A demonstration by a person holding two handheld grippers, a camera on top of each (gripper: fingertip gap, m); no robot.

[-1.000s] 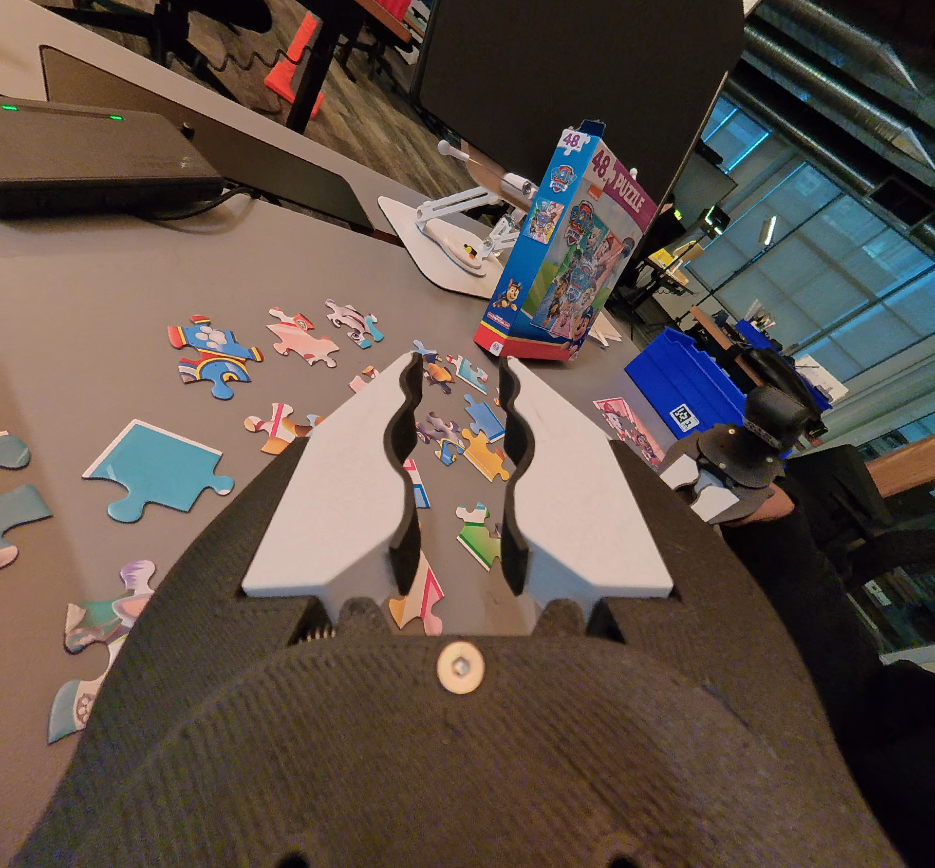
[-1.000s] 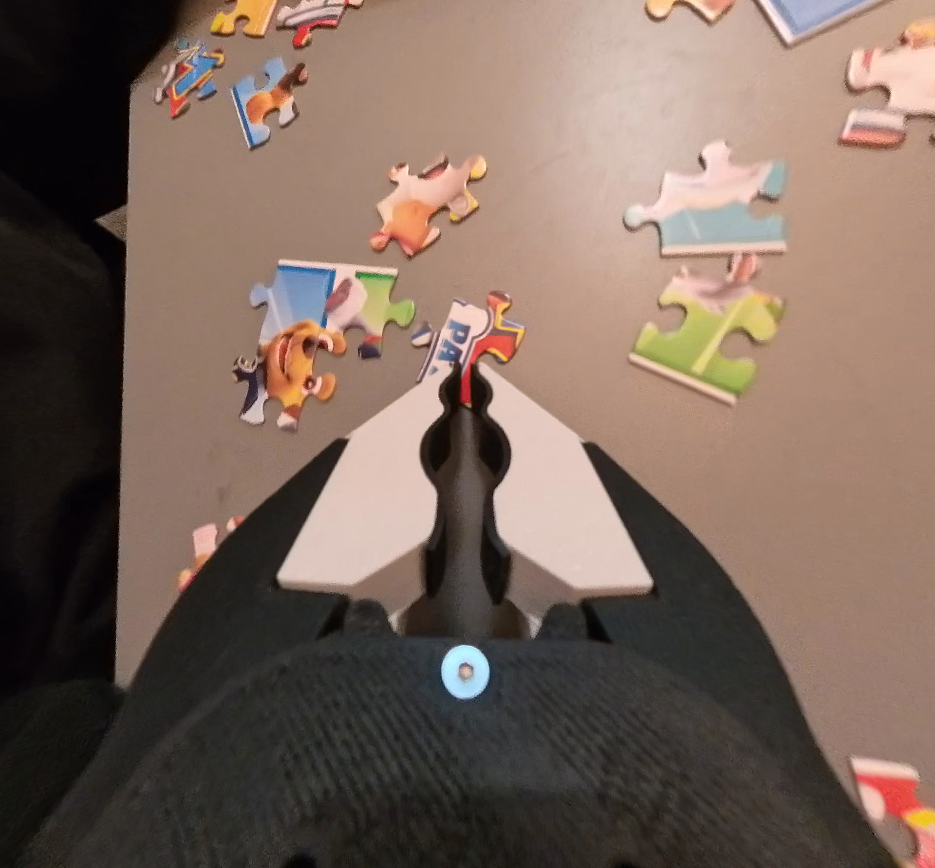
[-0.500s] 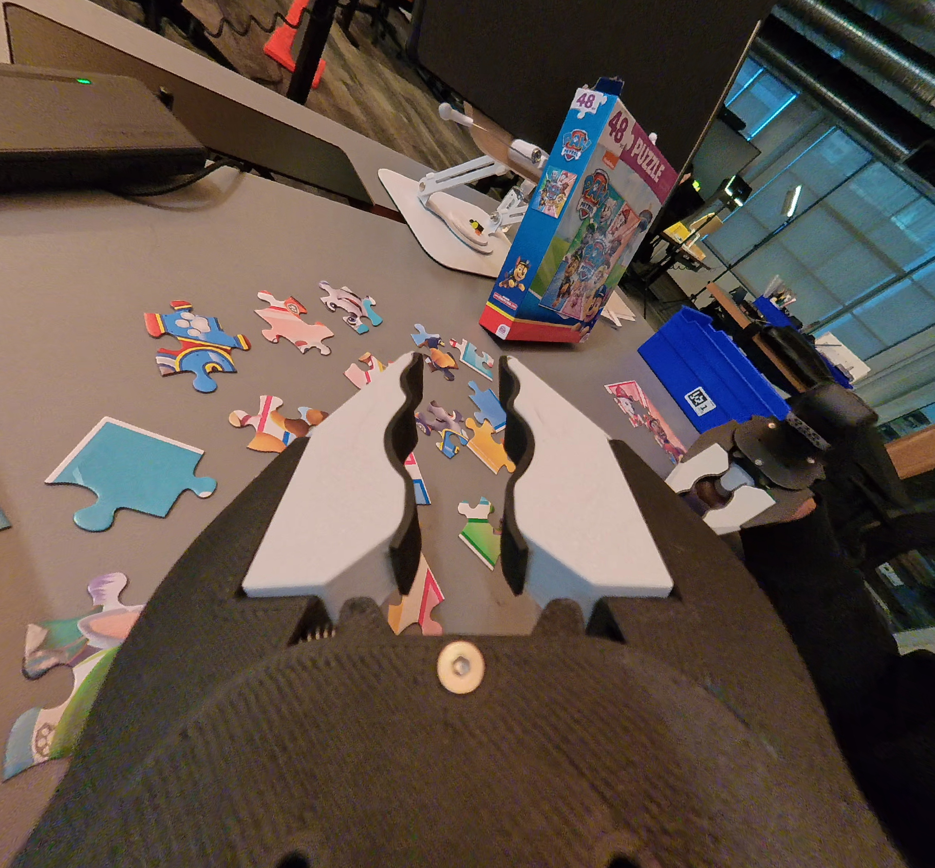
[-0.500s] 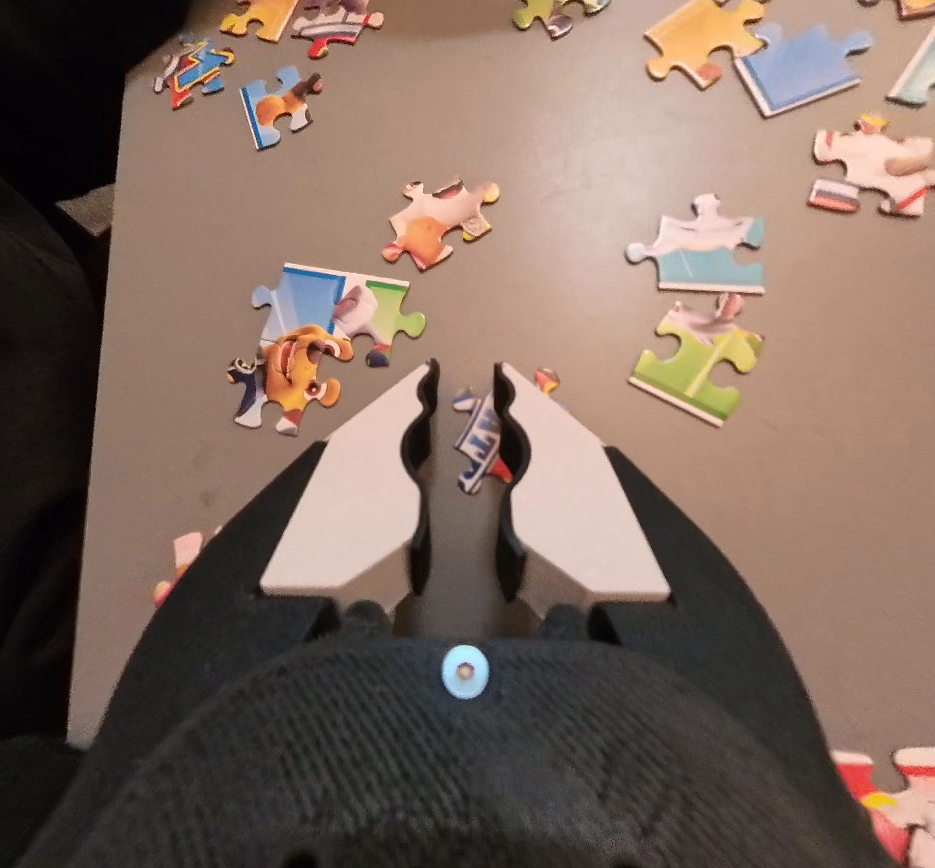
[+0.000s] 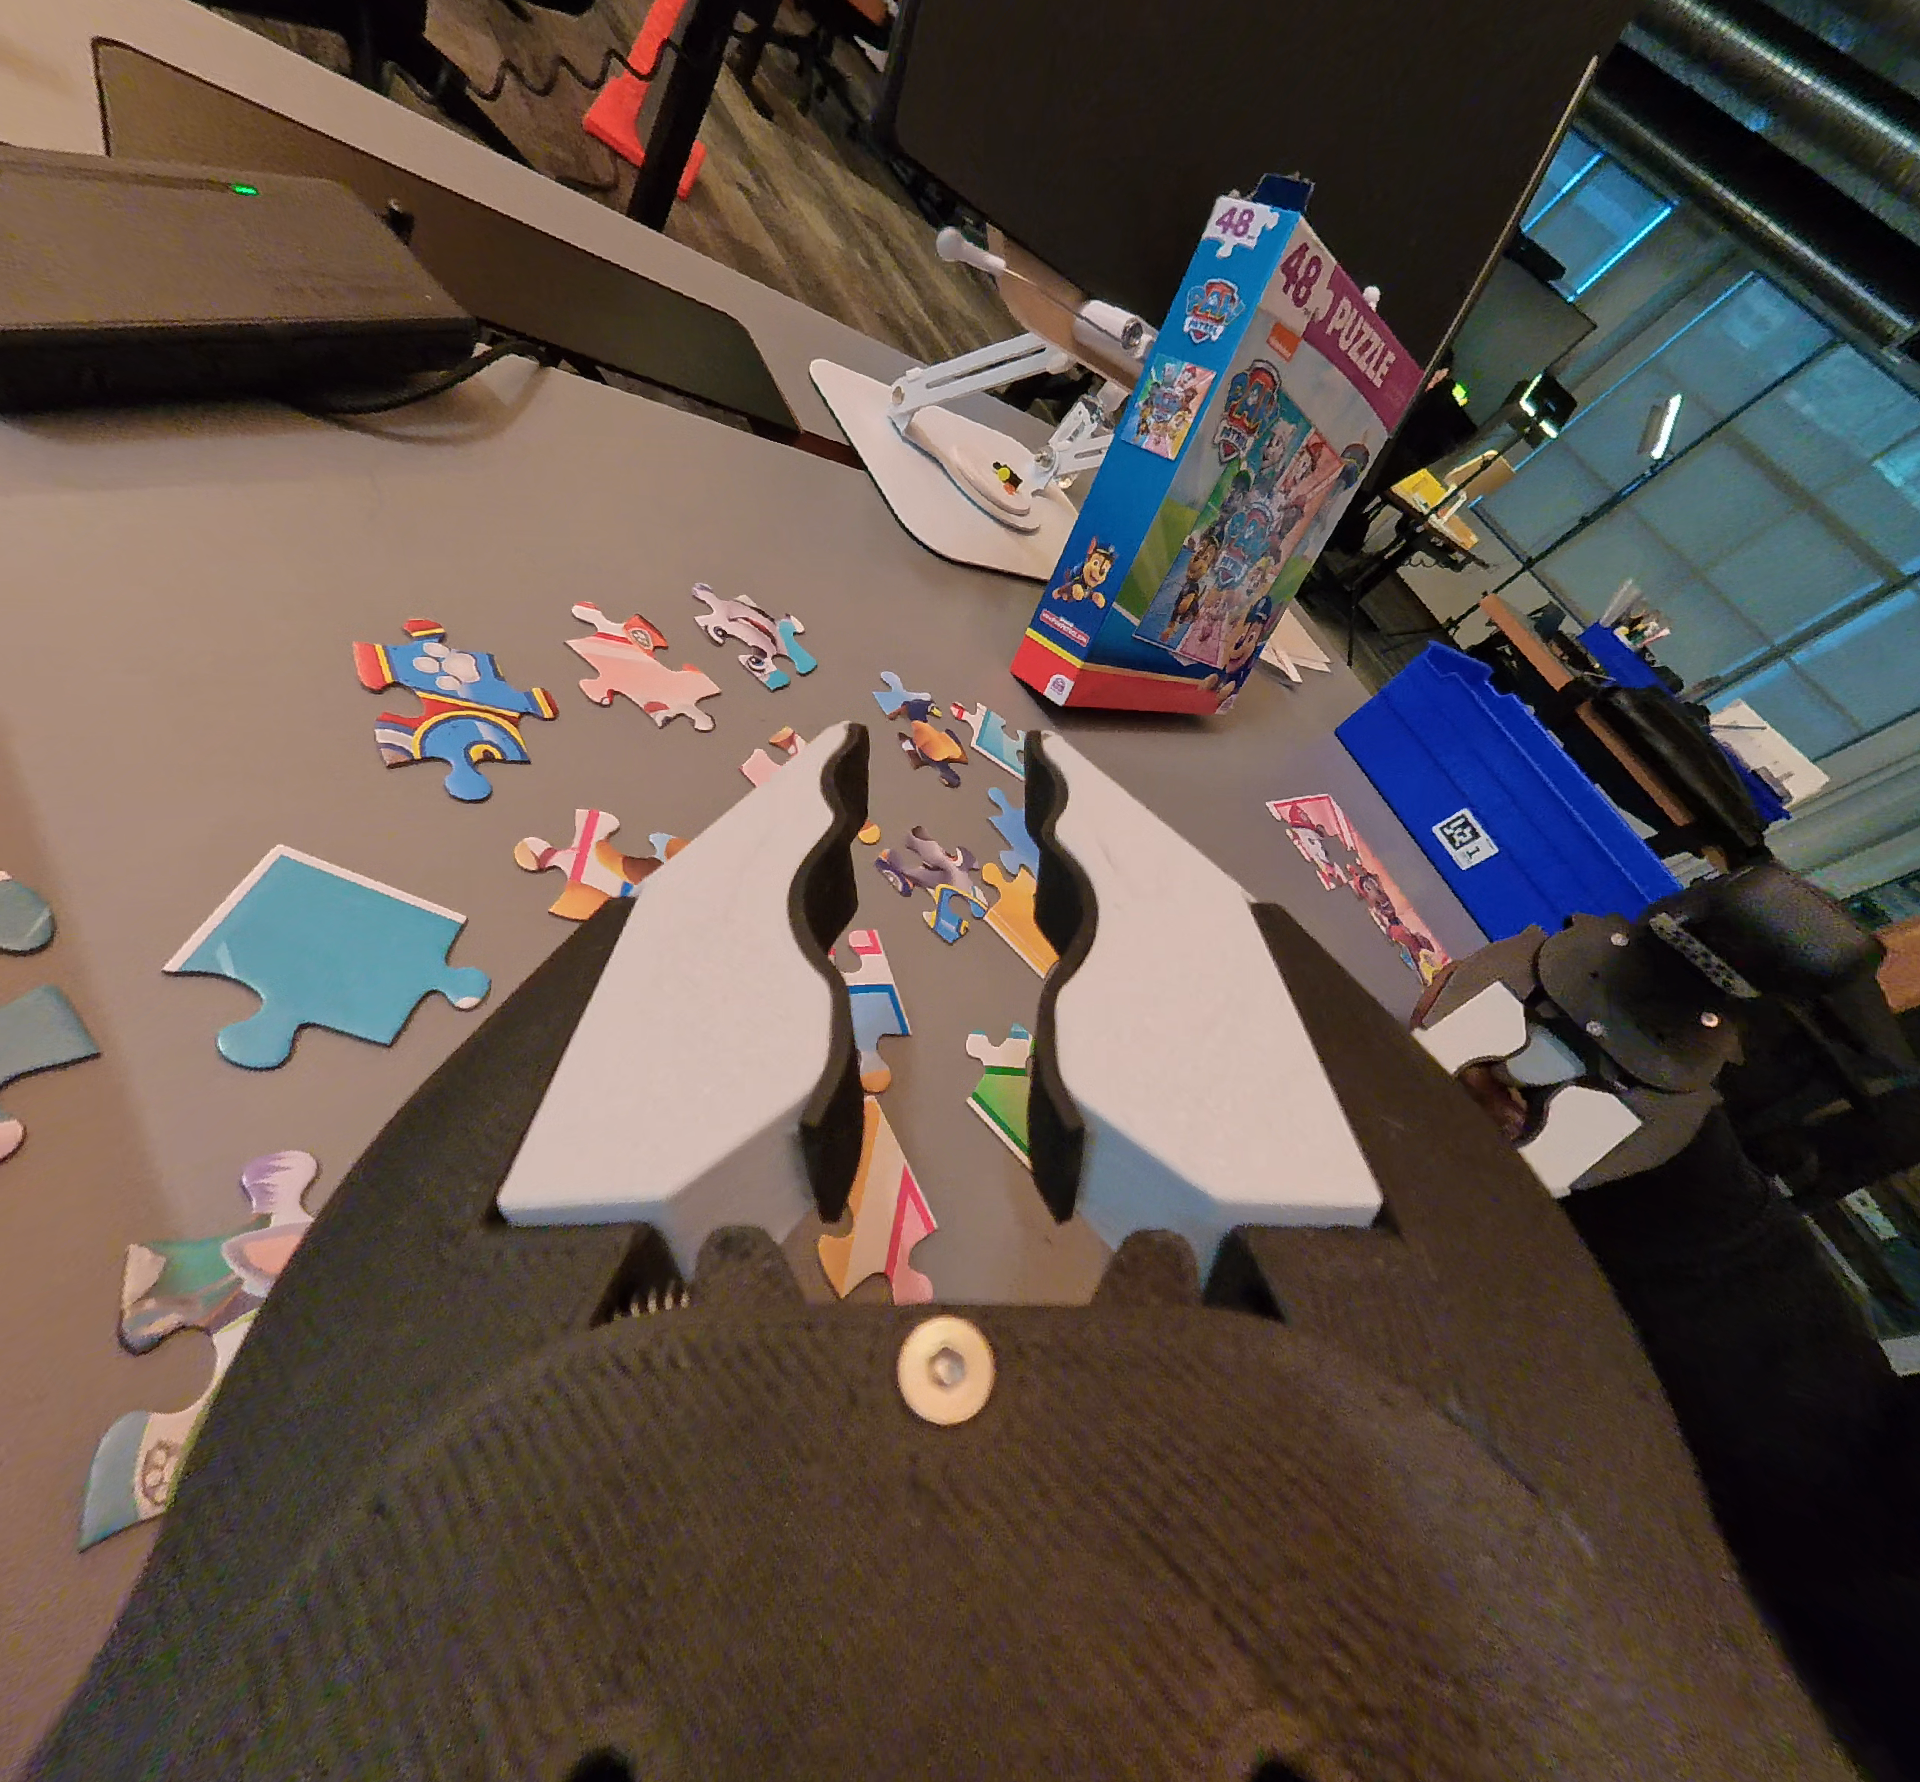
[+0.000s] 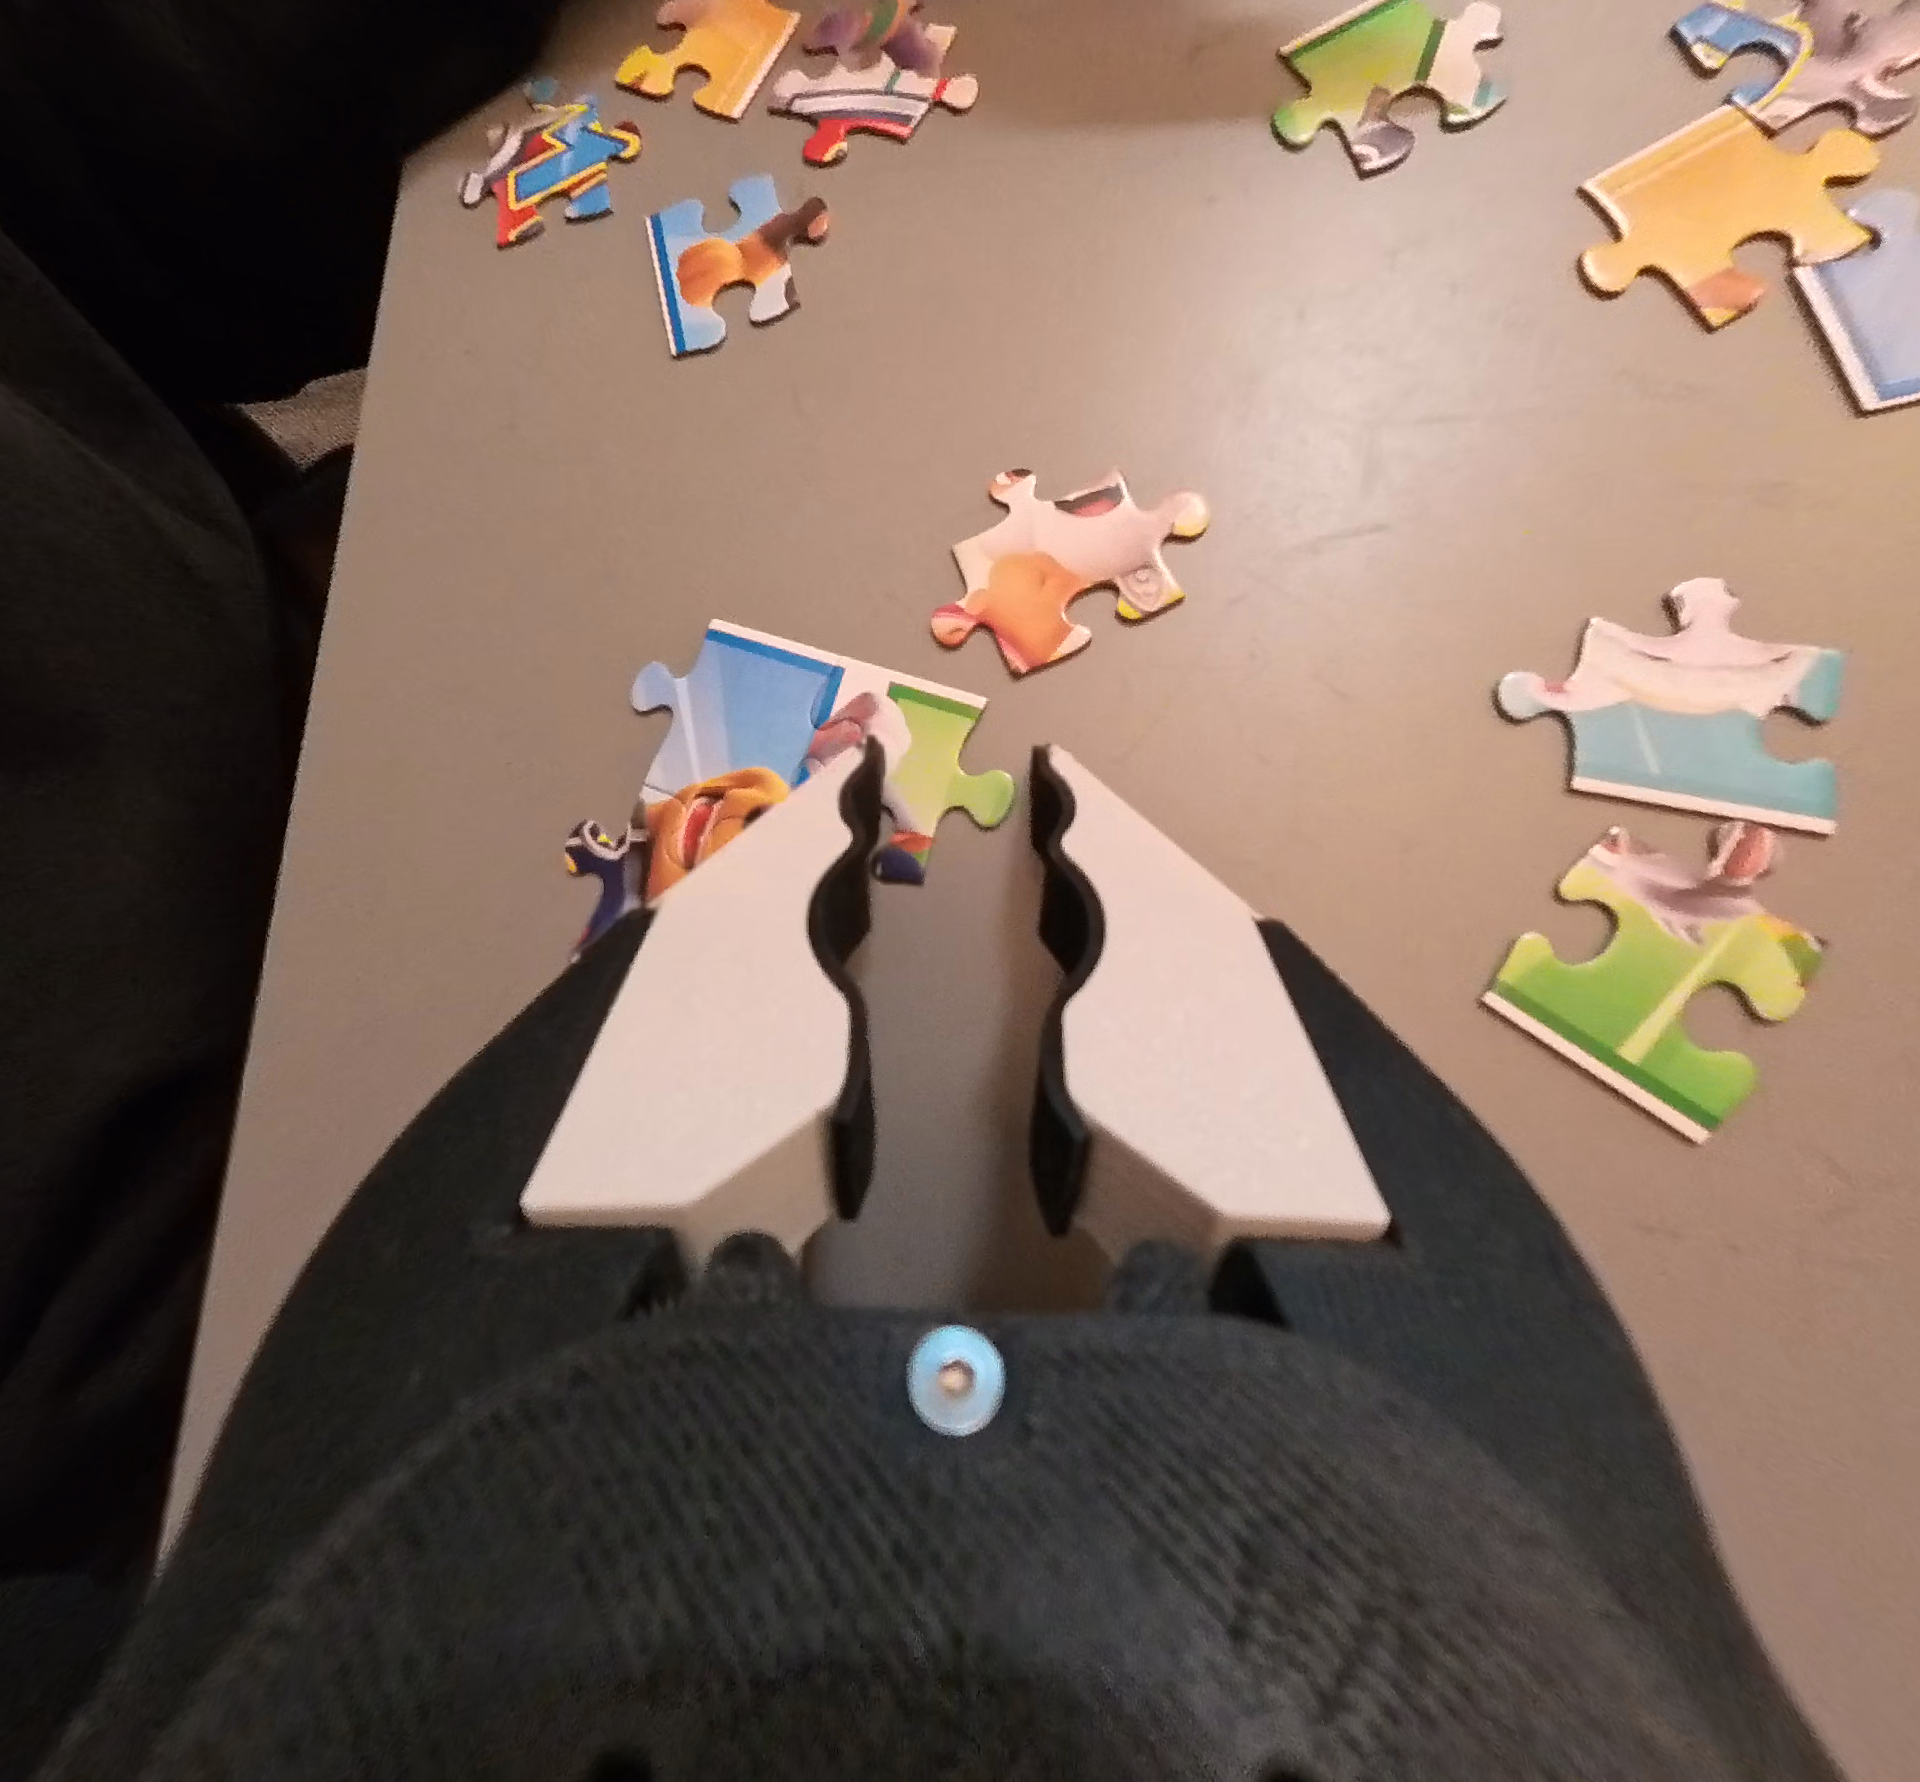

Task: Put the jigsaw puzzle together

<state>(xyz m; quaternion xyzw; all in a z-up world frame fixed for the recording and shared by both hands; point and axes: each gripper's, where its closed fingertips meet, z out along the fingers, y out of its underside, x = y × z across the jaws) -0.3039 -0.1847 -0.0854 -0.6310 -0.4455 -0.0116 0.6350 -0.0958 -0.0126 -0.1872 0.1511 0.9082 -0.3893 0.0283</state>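
Table (image 5: 312, 485): grey, strewn with loose puzzle pieces; a puzzle box (image 5: 1226, 506) stands upright at the far side, well apart from both grippers.

Left gripper (image 5: 945, 756): held above the table, jaws parted, nothing between the pads. Pieces lie flat on the table below the gap, among them a yellow piece (image 5: 1023, 911) and a grey-blue piece (image 5: 930, 875); none is gripped.

Right gripper (image 6: 954, 766): jaws parted over bare table near the table's edge, nothing in its grasp. A joined group of pieces (image 6: 769, 745), blue, green and orange, lies flat just beside and partly under its left finger (image 6: 727, 984). Judgement: no piece is in hand at either gripper; either would have to come down over a piece's edge to lift it.

Hidden or unclear: the joined group's near part is covered by that finger, so contact cannot be told. The right wrist view is slightly blurred. Pieces at that view's right edge are cut off.
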